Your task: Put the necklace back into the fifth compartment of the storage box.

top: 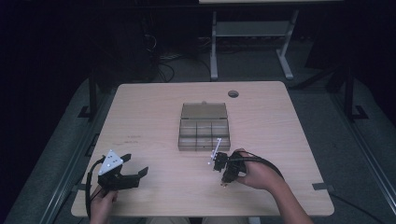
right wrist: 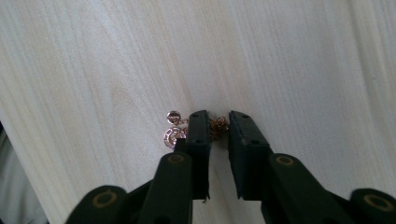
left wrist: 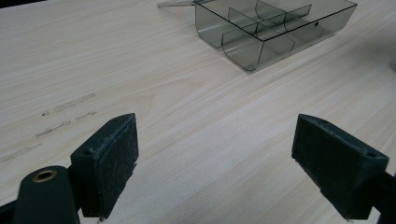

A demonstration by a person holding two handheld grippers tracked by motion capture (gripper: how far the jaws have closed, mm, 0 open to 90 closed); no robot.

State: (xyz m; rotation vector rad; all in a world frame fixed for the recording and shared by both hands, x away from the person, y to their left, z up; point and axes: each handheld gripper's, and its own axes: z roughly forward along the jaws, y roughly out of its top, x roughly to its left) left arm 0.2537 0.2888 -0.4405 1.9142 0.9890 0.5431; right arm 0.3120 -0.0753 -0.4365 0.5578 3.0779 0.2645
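A small gold chain with round charms (right wrist: 174, 136) lies on the pale wooden table (top: 154, 112). My right gripper (right wrist: 218, 122) points straight down at it, its jaws drawn in to a narrow gap with a bunch of the chain pinched between the tips. In the high view the right gripper (top: 224, 182) is near the table's front, right of centre, held by a hand. My left gripper (top: 135, 164) rests low at the front left with its jaws wide apart and nothing between them (left wrist: 215, 158).
A smoky clear compartment box (top: 204, 139) stands open at the table's middle, its lid (top: 204, 111) laid back; it also lies ahead of the left gripper (left wrist: 243, 58). A round cable hole (top: 233, 94) is at the far edge.
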